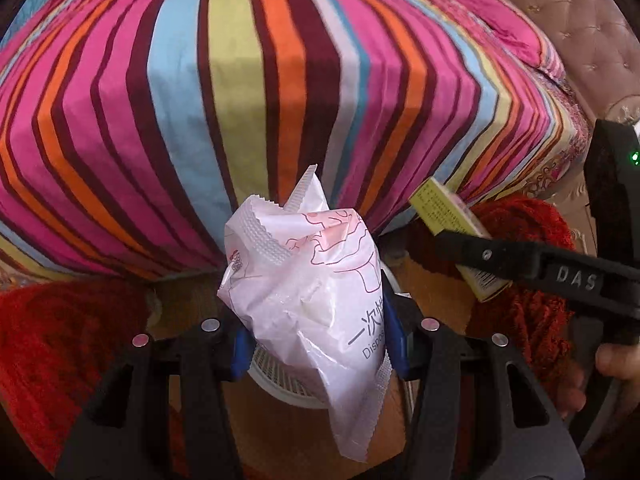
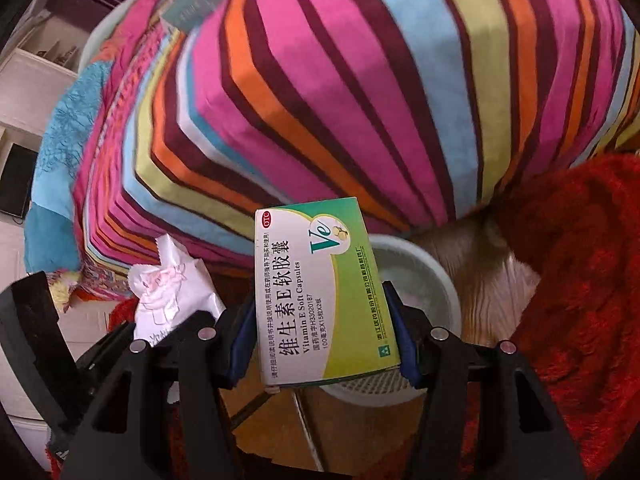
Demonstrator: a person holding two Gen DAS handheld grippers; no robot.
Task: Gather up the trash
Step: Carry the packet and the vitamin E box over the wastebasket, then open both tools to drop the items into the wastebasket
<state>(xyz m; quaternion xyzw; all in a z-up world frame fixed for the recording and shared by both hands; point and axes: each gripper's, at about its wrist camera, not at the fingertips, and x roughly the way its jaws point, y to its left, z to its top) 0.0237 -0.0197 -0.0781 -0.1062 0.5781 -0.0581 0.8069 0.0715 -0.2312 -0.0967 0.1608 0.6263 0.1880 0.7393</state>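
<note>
My left gripper [image 1: 316, 344] is shut on a white plastic wrapper [image 1: 316, 292] with pink drawings and grey print, held upright above a white mesh bin [image 1: 280, 380] on the floor. My right gripper [image 2: 324, 340] is shut on a green and white Vitamin E capsule box [image 2: 320, 292], held above the same white bin [image 2: 420, 272]. The right gripper and its box [image 1: 448, 216] show at the right of the left wrist view. The wrapper [image 2: 168, 288] shows at the left of the right wrist view.
A bed with a striped pink, orange and blue cover [image 1: 260, 100] fills the space ahead. A red shaggy rug [image 2: 580, 280] lies on the wooden floor around the bin. A blurred teal box [image 2: 200, 4] lies on the bed's far side.
</note>
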